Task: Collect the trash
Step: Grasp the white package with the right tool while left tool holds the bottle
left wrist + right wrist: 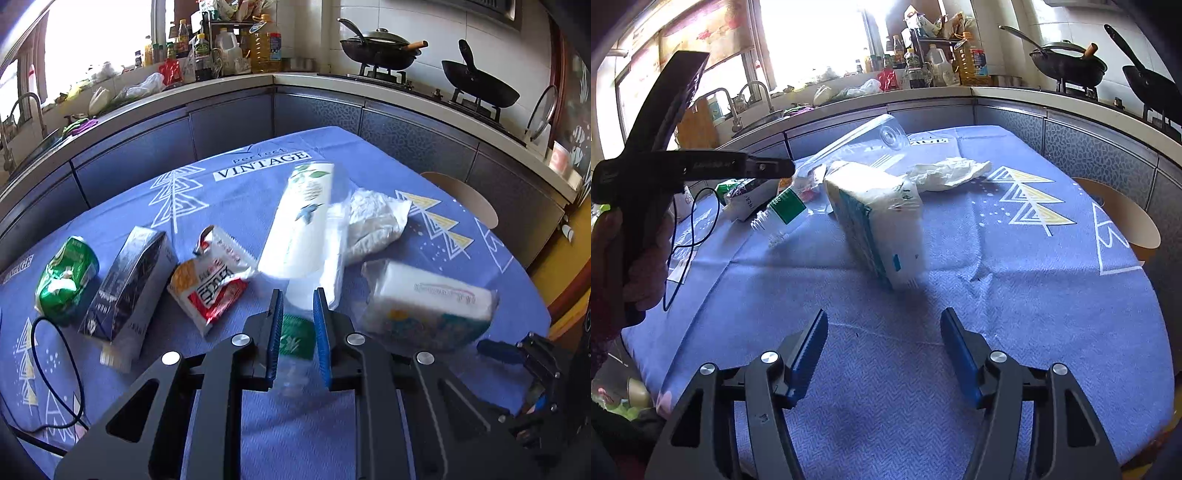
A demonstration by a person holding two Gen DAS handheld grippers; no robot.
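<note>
while left tool [298, 301] grips clear bottle [295, 343], right tool [884, 321] gapes empty, tissue pack [882, 221] ahead

— What can be read on the tablecloth [229, 206]?
— "Perfect VINTAGE" is printed in a white banner at its far edge, and "VINTAGE" is repeated at the left edge
— And on the packets?
— Only blurred characters are seen; nothing legible

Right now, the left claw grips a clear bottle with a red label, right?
Not quite: the left wrist view shows the left claw gripping a clear bottle whose label is green, not red.
</note>
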